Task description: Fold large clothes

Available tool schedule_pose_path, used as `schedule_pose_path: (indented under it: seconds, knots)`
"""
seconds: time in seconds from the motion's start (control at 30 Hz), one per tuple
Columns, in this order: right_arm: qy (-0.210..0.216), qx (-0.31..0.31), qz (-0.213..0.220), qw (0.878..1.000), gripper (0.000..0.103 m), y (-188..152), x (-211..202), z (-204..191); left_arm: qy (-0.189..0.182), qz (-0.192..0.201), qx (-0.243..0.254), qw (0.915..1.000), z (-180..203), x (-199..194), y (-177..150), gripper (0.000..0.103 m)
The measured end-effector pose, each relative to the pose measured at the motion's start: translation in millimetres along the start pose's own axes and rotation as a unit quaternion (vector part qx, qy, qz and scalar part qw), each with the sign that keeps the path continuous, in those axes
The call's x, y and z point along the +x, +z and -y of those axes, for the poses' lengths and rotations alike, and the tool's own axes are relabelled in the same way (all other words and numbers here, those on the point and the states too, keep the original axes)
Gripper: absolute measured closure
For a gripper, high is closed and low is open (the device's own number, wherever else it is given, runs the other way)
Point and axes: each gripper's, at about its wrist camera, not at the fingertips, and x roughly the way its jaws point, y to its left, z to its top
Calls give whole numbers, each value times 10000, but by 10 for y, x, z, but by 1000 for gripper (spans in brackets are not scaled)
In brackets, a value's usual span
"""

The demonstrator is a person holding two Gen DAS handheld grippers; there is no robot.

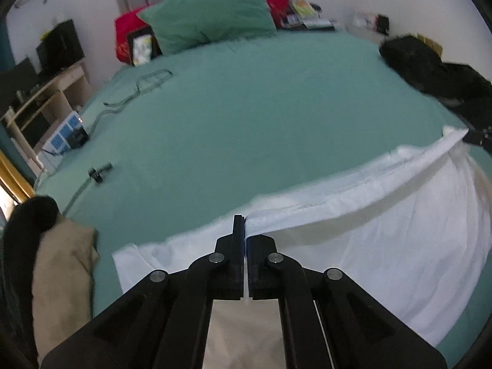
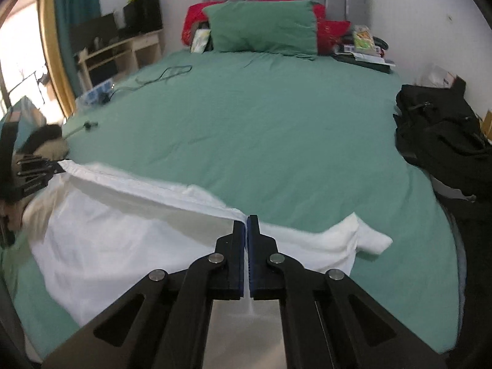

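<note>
A large white garment [image 1: 384, 240] hangs stretched between my two grippers above the near end of a green bed [image 1: 246, 117]. My left gripper [image 1: 245, 220] is shut on the garment's top edge at its left end. My right gripper [image 2: 246, 220] is shut on the same edge at its right end. In the right wrist view the white garment [image 2: 123, 240] droops onto the bed [image 2: 276, 129], with a sleeve [image 2: 369, 240] lying to the right. The right gripper shows at the far right of the left wrist view [image 1: 476, 136], and the left gripper shows at the far left of the right wrist view [image 2: 46, 167].
A green pillow [image 2: 264, 27] and red items lie at the headboard. A black bag [image 2: 439, 135] sits on the bed's right side. Cables [image 1: 135, 89] and a power strip [image 1: 66, 132] lie on the left side. A beige and black cloth pile [image 1: 58, 264] lies at the near left. A desk [image 2: 123, 52] stands left of the bed.
</note>
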Motion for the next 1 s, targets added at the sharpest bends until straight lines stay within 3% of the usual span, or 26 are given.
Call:
schedule_pose_path:
  seconds: [0.13,0.23,0.27,0.33,0.37,0.4,0.47,0.5,0.6,0.8,0.9,0.93,1.0]
  knots:
    - [-96,-87,49,9999,101,215,206,-26,128,45,-8,9999,-60,185,239,101]
    - [-482,-429,-59,9979,101,409,405,-76,181,-498,-144,9985,-133,553,416,101]
    - [-619,-560,-152,9964,101,468,491,-84,130,-817,-232,9963,-158,703,451,94]
    - [-785,-625,-567,9933,98,535,686,-40,117,-1274,-434,9908,-228,907,472,68]
    - [-817,-598,-726,9922,86,553,768,-6,107,-1337,-590,9892,-283,951,468,55]
    - [-861,-537,-783,9918,63,556,827,53,92,-1351,-733,9881,-343,967,462,54]
    - [-1012,-375,-685,9918,40,510,812,164,329,-1311,-743,9880,-407,960,432,54]
    - [-1155,-181,-646,9910,38,480,782,257,488,-1257,-719,9883,-442,945,416,54]
    - [-1181,291,-651,9904,38,460,694,461,792,-1257,-798,9857,-513,893,374,54]
    - [-837,549,-338,9944,38,349,342,507,280,-869,-334,9953,-179,568,352,54]
    - [-1173,375,-352,9918,38,216,215,488,-233,-1084,-265,9935,71,562,239,54]
    - [-1385,315,-326,9893,38,179,155,503,-228,-1050,-27,9942,171,550,205,54]
    - [-1640,262,-307,9856,38,55,21,567,191,-781,293,9963,221,528,161,54]
